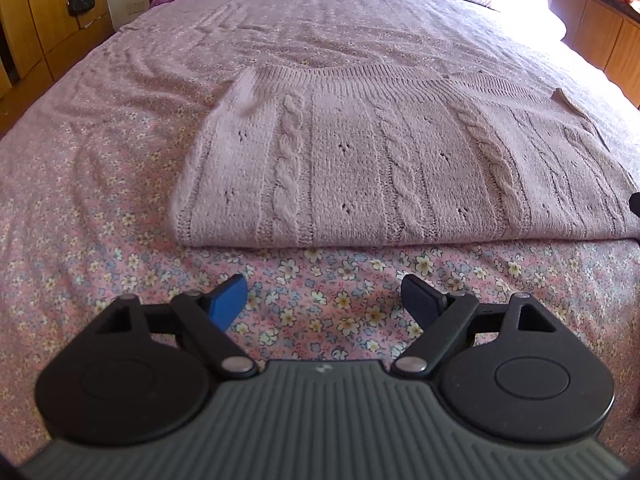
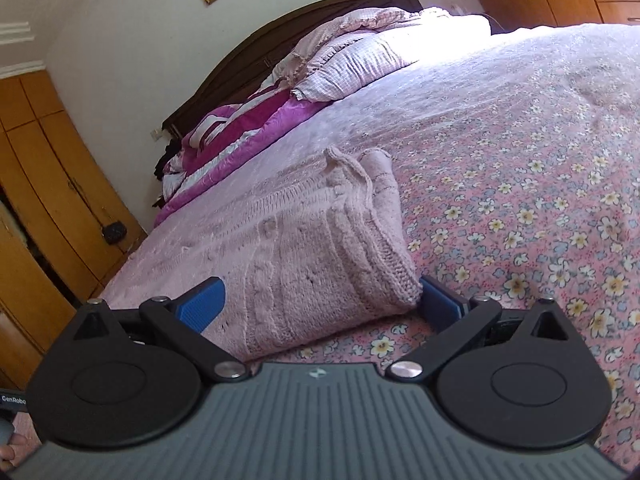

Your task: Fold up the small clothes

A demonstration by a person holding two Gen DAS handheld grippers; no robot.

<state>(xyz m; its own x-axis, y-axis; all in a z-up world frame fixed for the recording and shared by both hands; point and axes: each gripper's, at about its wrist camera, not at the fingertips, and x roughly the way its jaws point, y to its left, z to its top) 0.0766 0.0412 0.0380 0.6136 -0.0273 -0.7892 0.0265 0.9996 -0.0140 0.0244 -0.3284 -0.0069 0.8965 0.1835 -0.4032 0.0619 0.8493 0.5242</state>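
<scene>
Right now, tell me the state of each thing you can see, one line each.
Knitted sweater: folded, lying flat on the bed.
Left gripper: open, nothing between its jaws, short of the sweater's near edge.
Right gripper: open, jaws either side of the sweater's corner, not pressing it.
Floral bedsheet: spread, lightly wrinkled.
Pillows: piled at the headboard.

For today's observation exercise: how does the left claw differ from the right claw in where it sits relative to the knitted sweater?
The left claw is over bare floral bedsheet, short of the knitted sweater's folded edge; the right claw straddles the sweater's corner. Nothing lies between the left claw's blue pads; knit fills the right claw's gap without visibly being pinched. Both stand wide open and have blue pads.
</scene>
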